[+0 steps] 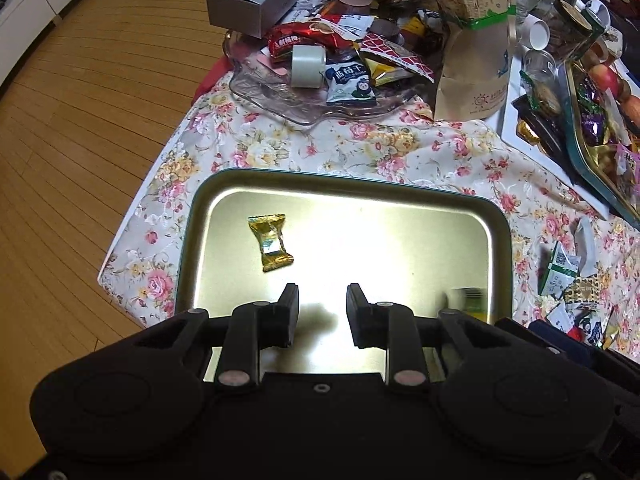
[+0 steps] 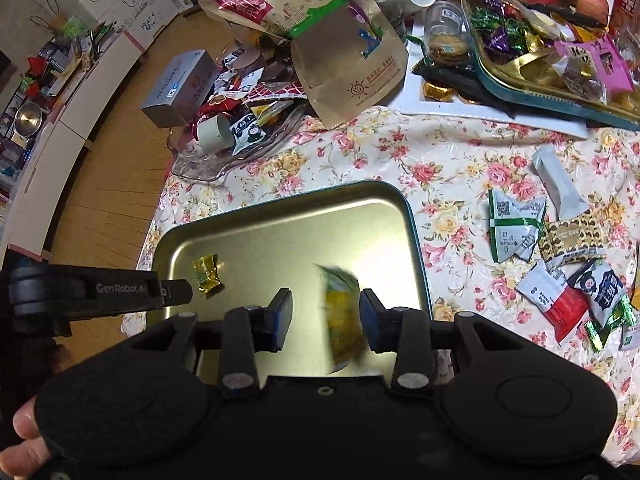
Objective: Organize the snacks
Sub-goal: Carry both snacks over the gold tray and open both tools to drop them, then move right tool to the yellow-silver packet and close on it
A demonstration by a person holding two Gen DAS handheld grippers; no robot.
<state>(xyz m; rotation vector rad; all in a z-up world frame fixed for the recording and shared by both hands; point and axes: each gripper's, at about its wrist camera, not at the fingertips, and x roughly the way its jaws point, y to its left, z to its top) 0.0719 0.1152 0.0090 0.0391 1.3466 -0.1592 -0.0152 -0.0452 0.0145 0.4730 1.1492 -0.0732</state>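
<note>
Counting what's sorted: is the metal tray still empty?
No, a gold-wrapped candy already lies inside the metal tray.

Tray (image 1: 502, 248): on tablecloth (image 1: 360, 148), holding wrapped candy (image 1: 271, 242)
Glass dish (image 1: 280, 100): behind tray
Loose snack packets (image 2: 560, 264): right of tray

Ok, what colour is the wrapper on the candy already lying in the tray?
Gold, shiny foil. The candy shows best in the left wrist view, lying on the metal tray.
</note>
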